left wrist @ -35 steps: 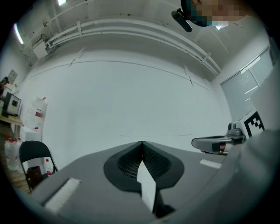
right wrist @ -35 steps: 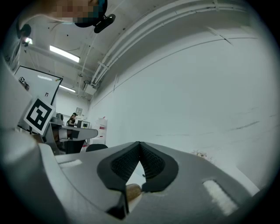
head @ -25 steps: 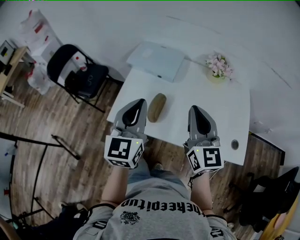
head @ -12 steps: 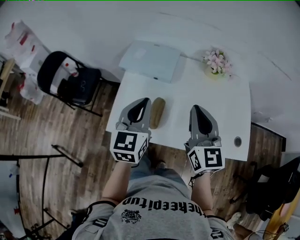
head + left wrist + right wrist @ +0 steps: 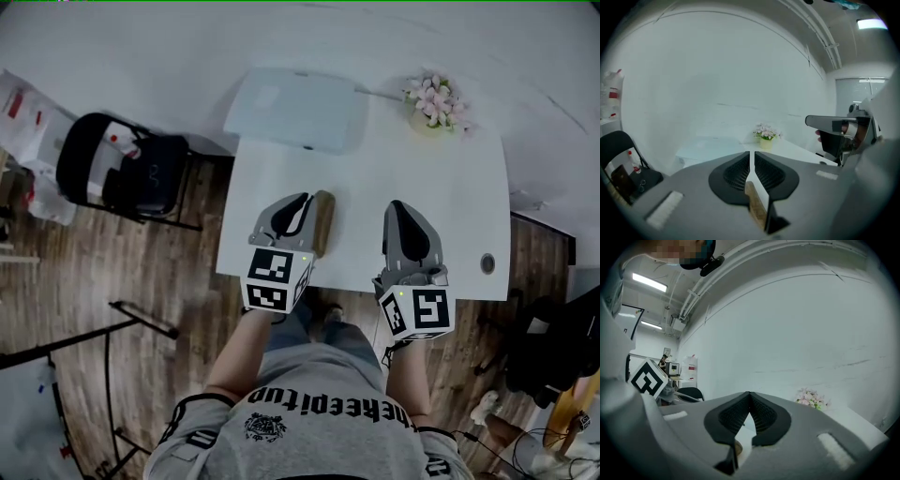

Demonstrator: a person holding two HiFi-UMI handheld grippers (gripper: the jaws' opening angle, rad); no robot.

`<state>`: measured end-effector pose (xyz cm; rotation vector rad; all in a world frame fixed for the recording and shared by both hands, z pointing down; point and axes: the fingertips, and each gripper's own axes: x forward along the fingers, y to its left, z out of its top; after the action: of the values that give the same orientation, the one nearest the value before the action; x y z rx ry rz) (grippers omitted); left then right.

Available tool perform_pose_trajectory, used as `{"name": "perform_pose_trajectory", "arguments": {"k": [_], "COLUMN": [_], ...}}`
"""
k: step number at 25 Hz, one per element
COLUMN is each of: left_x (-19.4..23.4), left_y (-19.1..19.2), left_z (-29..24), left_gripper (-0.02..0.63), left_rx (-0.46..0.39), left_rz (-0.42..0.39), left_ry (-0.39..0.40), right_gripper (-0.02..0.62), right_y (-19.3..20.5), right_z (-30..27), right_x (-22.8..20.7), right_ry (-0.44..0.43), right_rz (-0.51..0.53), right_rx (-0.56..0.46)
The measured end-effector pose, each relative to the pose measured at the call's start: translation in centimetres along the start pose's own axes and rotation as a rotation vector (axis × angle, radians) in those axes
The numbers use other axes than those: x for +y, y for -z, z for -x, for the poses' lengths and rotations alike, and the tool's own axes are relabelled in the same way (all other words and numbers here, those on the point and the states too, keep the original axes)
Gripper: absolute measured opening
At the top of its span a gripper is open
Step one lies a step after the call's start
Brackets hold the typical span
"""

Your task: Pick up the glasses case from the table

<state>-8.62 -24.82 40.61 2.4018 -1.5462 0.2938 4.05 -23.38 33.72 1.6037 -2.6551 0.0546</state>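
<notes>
The brown oblong glasses case lies on the white table near its front left edge. My left gripper hangs over the case's left side and hides part of it. Its jaws are opening: a thin slit shows between them in the left gripper view, with nothing gripped. Through the gap below the left gripper the case shows under the jaws. My right gripper is over the table to the right of the case, apart from it. In its own view the right gripper has its tips touching, with nothing held.
A pale flat box lies at the table's back left and a small pot of pink flowers at the back right. A cable hole sits by the front right edge. A black chair stands left of the table.
My left gripper moved right and forward, from beside the case to overlapping its left side. My right gripper shifted slightly forward over the table.
</notes>
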Motion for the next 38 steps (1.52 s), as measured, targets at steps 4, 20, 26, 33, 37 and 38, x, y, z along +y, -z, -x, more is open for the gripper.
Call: {"name": "perform_pose_trajectory", "arguments": {"k": [4,20,26,33,37,38], "left_x": [0.4,0.0,0.0,-0.1,0.0,-0.1], "left_y": [2.5,9.5,10.9,12.5,13.1,13.1], "left_z": [-1.4,-4.8,-5.7,-6.7,-6.9,-6.9], "left_gripper": [0.058,0.143,0.219,0.267,0.295,0.299], "left_rx": [0.079,0.285,0.329,0.382,0.409,0.416], "left_rz": [0.008,0.031,0.033,0.037,0.051,0.059], "left_ry": [0.034,0.108,0.111,0.113,0.109,0.111], "right_gripper": [0.003,0.005,0.004,0.005,0.005,0.005], "right_y": [1.1,4.2,4.7,5.3,5.4,5.4], "right_z": [-0.4,0.6,1.3,1.8,2.1,2.1], "right_x": [0.1,-1.3,-1.8,-2.6,-2.9,-3.0], "right_ry": [0.028,0.151,0.185,0.22,0.236,0.239], "right_rz": [-0.003,-0.025,-0.027,-0.033,-0.038,-0.039], "right_rx": [0.034,0.132,0.151,0.167,0.171,0.171]}}
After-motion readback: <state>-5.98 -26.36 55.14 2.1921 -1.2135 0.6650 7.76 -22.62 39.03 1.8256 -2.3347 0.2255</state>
